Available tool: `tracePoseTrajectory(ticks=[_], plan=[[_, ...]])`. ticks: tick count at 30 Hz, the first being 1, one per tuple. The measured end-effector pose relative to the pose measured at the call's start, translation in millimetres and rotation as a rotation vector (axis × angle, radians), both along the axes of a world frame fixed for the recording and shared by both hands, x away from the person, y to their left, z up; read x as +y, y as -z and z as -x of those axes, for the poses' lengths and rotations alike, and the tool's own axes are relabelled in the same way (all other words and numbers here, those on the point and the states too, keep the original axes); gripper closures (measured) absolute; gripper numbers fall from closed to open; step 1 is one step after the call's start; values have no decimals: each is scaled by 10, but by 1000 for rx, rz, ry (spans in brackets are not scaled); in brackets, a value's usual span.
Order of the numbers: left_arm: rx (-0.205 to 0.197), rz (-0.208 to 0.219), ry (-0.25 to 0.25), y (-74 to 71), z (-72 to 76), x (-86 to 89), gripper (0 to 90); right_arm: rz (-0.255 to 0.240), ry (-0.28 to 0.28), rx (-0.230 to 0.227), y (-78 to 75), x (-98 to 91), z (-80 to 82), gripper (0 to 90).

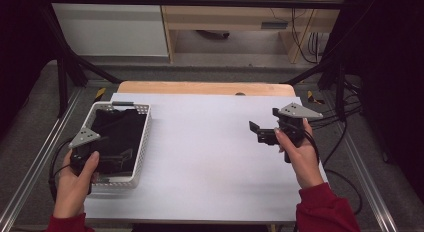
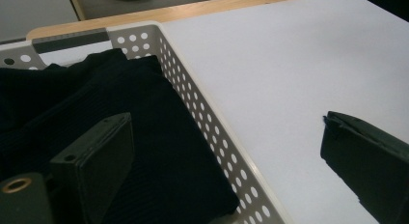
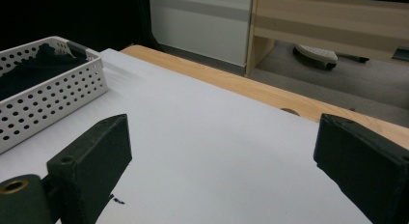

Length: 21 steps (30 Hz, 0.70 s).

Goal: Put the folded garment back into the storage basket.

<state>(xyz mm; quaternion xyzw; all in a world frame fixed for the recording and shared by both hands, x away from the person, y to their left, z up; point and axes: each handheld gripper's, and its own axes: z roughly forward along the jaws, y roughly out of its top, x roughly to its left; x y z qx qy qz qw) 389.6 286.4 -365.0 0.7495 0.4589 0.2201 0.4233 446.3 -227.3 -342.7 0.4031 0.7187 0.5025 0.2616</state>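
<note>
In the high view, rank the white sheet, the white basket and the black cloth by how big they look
1. white sheet
2. white basket
3. black cloth, lying inside the basket, so slightly smaller.

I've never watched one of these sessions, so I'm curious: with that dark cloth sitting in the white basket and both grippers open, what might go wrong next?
1. The left gripper straddles the basket's wall, one jaw over the black cloth, one outside. Closing now would probably pinch the wall as well as the fabric.
2. The basket looks light; pulling the cloth could drag or tip it.
3. The right gripper is open far across the table, too distant to steady anything.
</note>
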Motion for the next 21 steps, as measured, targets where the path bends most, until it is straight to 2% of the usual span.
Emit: tracePoseTrajectory(ticks=[21], plan=[[9, 6, 21, 68, 6, -85, 54, -64, 66, 40, 425, -449, 297, 69]])
